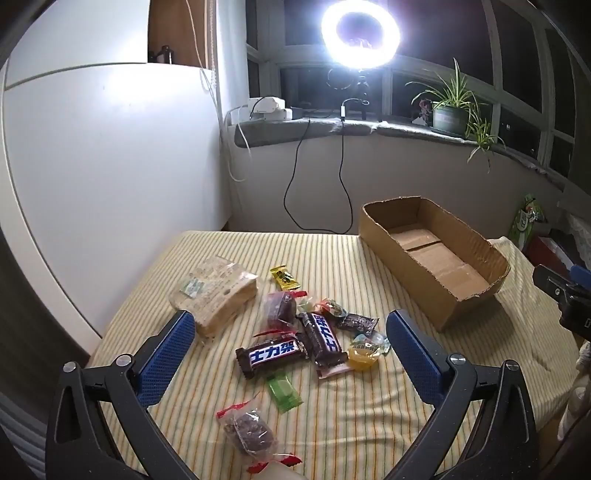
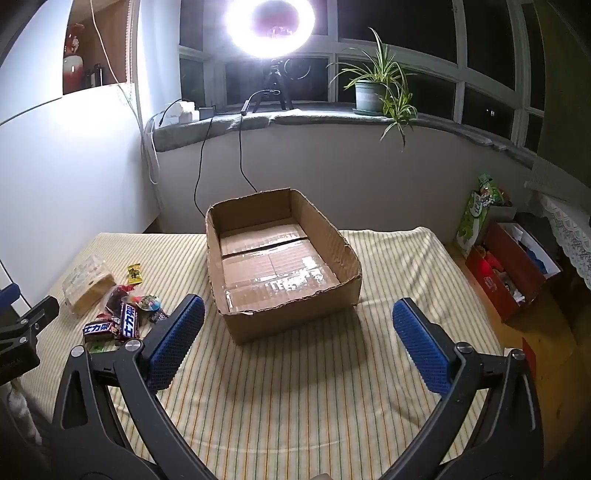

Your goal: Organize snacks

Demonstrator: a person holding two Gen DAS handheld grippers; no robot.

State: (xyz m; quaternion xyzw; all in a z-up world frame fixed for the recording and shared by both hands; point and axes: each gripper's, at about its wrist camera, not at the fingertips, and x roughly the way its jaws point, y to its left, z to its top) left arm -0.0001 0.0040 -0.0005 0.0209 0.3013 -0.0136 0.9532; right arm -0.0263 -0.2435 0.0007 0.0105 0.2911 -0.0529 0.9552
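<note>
A pile of wrapped snacks lies on the striped tablecloth (image 1: 369, 413): two brown Snickers bars (image 1: 271, 353), a clear packet of wafers (image 1: 218, 291), a yellow candy (image 1: 284, 277), a green candy (image 1: 283, 390) and a red-edged dark cake packet (image 1: 248, 432). My left gripper (image 1: 290, 334) hovers open over the pile, holding nothing. An empty cardboard box (image 2: 284, 258) stands ahead of my right gripper (image 2: 297, 317), which is open above bare cloth just short of the box. The same box (image 1: 432, 254) shows at the right in the left wrist view, the snack pile (image 2: 122, 314) at the left in the right wrist view.
A white wall panel (image 1: 92, 166) borders the table's left side. Behind it a windowsill carries a ring light (image 2: 269, 26), cables and a potted plant (image 2: 373, 92). On the floor to the right stand a red box (image 2: 513, 273) and a green bag (image 2: 476, 214).
</note>
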